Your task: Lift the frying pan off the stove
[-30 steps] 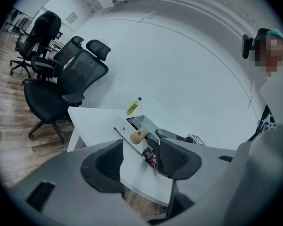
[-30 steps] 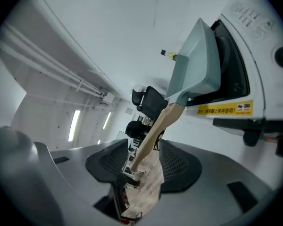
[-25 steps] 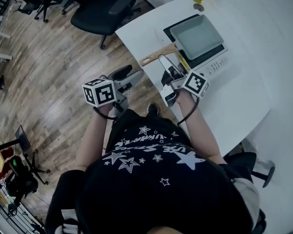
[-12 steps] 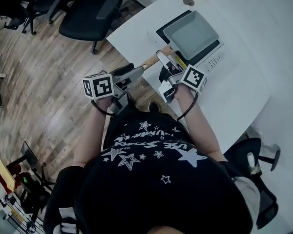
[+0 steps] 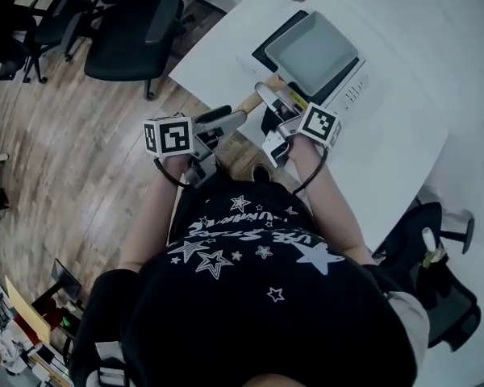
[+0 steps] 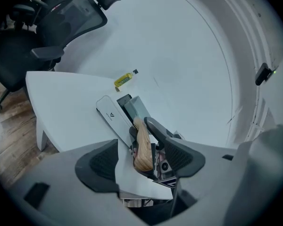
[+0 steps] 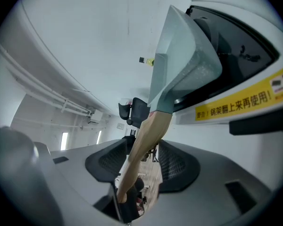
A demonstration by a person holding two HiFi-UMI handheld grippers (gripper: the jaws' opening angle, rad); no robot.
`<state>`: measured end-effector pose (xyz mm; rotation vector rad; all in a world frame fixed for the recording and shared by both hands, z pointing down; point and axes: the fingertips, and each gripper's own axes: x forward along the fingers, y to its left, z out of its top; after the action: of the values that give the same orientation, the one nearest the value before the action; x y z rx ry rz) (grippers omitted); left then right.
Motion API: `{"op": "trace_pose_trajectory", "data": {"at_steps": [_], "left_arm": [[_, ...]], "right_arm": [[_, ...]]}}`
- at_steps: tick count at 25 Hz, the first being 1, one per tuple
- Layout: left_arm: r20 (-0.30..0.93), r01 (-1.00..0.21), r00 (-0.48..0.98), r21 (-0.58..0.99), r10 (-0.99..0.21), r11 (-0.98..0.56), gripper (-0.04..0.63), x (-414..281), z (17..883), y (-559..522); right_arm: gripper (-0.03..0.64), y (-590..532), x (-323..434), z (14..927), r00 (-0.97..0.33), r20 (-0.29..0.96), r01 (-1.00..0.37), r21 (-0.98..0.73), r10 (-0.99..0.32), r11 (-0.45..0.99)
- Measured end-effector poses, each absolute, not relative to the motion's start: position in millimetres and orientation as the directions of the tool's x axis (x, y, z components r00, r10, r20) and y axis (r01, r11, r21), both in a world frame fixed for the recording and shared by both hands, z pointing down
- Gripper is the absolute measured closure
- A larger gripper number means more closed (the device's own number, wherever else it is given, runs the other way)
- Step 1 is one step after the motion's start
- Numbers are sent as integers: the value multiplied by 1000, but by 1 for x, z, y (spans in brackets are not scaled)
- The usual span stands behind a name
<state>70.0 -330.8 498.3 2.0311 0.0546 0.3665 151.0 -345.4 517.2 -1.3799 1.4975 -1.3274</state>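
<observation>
A square grey frying pan (image 5: pixel 310 51) sits on the white induction stove (image 5: pixel 348 91), its wooden handle (image 5: pixel 252 101) sticking out toward me. My right gripper (image 5: pixel 264 108) straddles that handle. In the right gripper view the handle (image 7: pixel 141 145) runs between the pads of the right gripper (image 7: pixel 144 163), and a gap shows on one side. Its jaws have just been closing around the handle. My left gripper (image 5: pixel 224 135) is open beside the table edge, left of the handle. In the left gripper view, the left gripper (image 6: pixel 141 160) faces the handle (image 6: pixel 142 147) and the pan (image 6: pixel 137 108).
The stove stands near the corner of a white round table (image 5: pixel 403 135). A yellow bottle (image 6: pixel 124 80) lies beyond the stove. Black office chairs (image 5: pixel 137 31) stand on the wooden floor to the left. My body is close to the table edge.
Both grippers have edged toward the table. The right one has slid further over the handle. The left one has come in closer beside it.
</observation>
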Motion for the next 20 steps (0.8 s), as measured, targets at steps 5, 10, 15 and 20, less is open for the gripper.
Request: {"op": "trace_pose_trajectory", "data": {"at_steps": [5, 10, 15, 20], "left_arm": [[217, -86, 944, 889, 248, -450, 302, 76, 499, -330], [208, -54, 926, 899, 315, -435, 302, 81, 500, -326], [212, -39, 904, 906, 372, -421, 302, 86, 505, -319], [193, -28, 893, 925, 407, -379, 304, 90, 505, -316]], "right_arm": [[440, -342, 154, 518, -166, 129, -250, -965, -978, -85], [451, -341, 154, 519, -161, 128, -233, -968, -979, -88], [453, -340, 154, 519, -157, 132, -224, -970, -979, -95], [454, -339, 155, 518, -156, 136, -238, -966, -978, -97]]}}
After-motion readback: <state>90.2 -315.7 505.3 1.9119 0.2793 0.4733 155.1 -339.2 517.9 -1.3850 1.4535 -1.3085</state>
